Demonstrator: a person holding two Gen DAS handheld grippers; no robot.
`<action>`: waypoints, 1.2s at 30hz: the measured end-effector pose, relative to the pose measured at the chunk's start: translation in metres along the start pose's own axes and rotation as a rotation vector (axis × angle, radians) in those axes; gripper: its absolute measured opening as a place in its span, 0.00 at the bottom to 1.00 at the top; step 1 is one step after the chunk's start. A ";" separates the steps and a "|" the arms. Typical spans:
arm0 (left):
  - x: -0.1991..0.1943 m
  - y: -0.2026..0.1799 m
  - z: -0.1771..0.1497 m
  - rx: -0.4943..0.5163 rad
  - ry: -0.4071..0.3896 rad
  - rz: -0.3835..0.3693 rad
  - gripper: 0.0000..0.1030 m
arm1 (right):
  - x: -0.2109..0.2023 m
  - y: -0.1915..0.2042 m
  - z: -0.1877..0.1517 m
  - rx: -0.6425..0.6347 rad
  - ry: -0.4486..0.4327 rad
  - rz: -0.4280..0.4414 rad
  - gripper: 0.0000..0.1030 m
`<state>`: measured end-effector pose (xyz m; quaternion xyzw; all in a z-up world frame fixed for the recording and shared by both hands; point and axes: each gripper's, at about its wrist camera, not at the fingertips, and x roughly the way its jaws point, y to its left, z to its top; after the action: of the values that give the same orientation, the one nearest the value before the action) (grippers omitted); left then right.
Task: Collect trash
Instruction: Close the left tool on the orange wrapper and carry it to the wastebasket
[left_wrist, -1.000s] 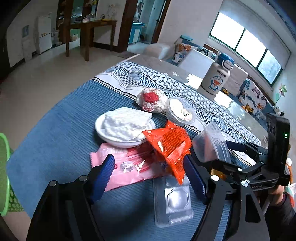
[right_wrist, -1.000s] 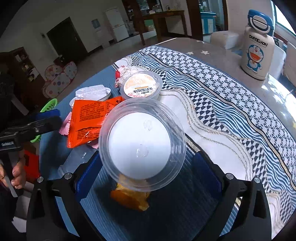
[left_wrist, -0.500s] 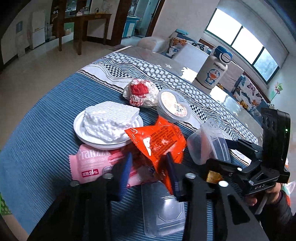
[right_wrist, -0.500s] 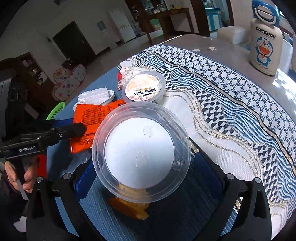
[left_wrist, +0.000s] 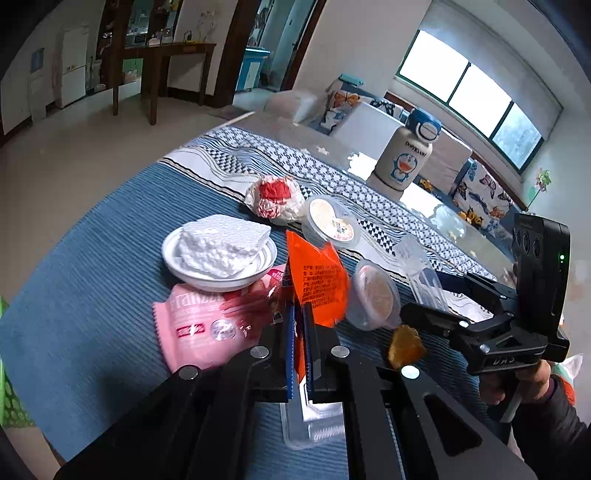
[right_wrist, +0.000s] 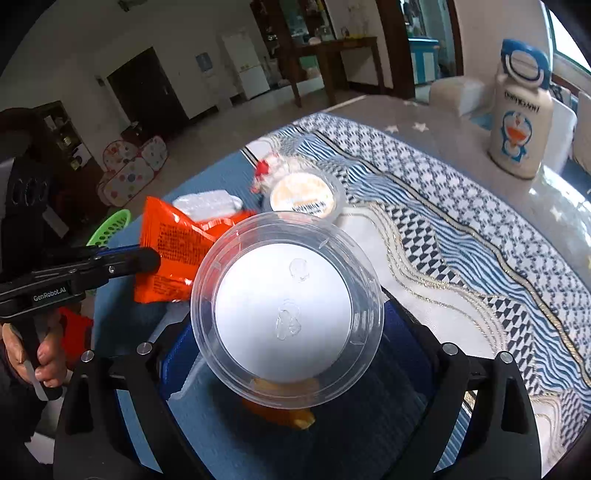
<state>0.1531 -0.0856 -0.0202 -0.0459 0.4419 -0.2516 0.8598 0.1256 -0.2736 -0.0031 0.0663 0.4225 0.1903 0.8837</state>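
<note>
my left gripper (left_wrist: 300, 332) pinches the crinkly orange foil wrapper (left_wrist: 317, 280) by its light, slippery edge, my right gripper (right_wrist: 291, 354) clamps the clear round plastic container (right_wrist: 286, 314).

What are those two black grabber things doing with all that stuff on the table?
A person is picking up trash with two hand-held grippers. The left gripper is pinched shut on an orange wrapper, lifted above the pink wrapper. The right gripper holds a clear plastic cup between its fingers. A plate with foam, a sealed cup and a crumpled wrapper lie on the table. A green basket waits beside it.
</note>
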 end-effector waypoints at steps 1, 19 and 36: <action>-0.006 0.002 -0.001 -0.007 -0.009 -0.005 0.04 | -0.004 0.003 0.001 -0.001 -0.006 0.002 0.88; -0.169 0.111 -0.036 -0.113 -0.225 0.210 0.03 | 0.008 0.148 0.025 -0.162 -0.013 0.176 0.88; -0.188 0.303 -0.092 -0.382 -0.116 0.484 0.05 | 0.086 0.296 0.060 -0.271 0.054 0.336 0.88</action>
<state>0.1093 0.2799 -0.0285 -0.1141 0.4296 0.0509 0.8943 0.1376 0.0345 0.0553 0.0111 0.3995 0.3918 0.8287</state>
